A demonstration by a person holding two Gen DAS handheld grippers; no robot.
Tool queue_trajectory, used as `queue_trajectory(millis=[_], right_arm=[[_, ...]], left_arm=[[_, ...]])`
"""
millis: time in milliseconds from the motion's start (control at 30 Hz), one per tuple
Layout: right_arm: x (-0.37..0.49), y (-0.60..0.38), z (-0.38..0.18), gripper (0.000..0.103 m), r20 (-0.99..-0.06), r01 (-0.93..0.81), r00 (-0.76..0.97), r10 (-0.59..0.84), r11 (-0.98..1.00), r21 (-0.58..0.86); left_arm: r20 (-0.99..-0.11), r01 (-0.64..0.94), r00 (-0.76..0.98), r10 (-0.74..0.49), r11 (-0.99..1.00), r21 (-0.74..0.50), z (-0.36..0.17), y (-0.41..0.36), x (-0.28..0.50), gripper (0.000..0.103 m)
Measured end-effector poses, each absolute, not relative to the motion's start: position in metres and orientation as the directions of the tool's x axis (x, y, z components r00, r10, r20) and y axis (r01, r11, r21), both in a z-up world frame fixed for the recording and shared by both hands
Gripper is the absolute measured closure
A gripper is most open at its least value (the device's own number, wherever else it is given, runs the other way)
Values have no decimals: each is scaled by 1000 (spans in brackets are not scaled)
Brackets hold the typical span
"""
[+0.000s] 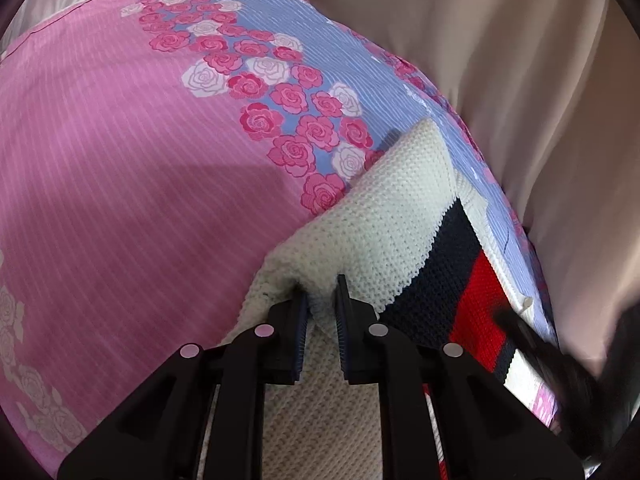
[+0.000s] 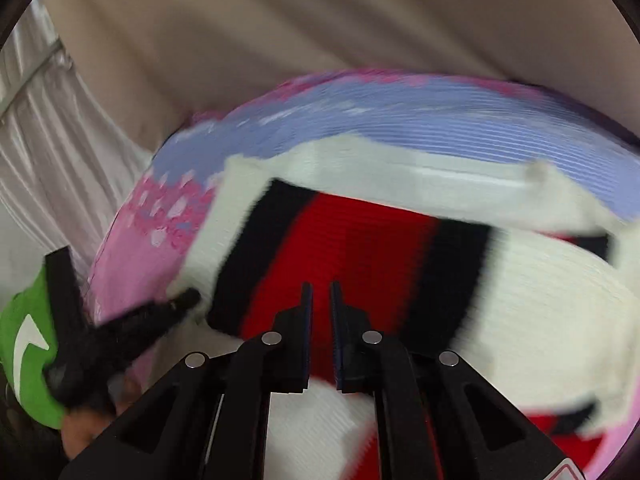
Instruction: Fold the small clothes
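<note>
A cream knitted sweater (image 1: 384, 216) with navy and red stripes is spread on a pink and blue rose-print bedsheet (image 1: 132, 152). A pinch of its cream knit is clamped in the left tongs (image 1: 322, 292). The right tongs (image 2: 320, 296) are seen nearly together over the red stripe, nothing visibly between them. For a neat fold, the clamped edge should be carried straight across. A beige curtain (image 1: 500, 60) hangs close behind.

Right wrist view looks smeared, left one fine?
Right wrist: heavy motion blur across the striped knit and bedsheet, tongs sharp. Left wrist: knit and roses crisp, blur only on the other tool at right edge; soft shadow on pink sheet.
</note>
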State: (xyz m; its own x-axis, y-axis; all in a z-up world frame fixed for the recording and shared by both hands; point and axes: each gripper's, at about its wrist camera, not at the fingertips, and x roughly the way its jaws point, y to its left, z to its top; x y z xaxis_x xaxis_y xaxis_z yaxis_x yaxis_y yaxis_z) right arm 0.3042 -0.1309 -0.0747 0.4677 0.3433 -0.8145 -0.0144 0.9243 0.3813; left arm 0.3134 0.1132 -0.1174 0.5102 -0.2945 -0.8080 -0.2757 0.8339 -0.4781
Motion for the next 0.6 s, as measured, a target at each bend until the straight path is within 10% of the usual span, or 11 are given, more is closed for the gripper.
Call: queue_trajectory(millis=[600], right_arm=[[382,-98,-113,103,-871,81,442,215,957,278]], left_arm=[[-814,-178,499,-298,884,-433,-111,108,313,89]])
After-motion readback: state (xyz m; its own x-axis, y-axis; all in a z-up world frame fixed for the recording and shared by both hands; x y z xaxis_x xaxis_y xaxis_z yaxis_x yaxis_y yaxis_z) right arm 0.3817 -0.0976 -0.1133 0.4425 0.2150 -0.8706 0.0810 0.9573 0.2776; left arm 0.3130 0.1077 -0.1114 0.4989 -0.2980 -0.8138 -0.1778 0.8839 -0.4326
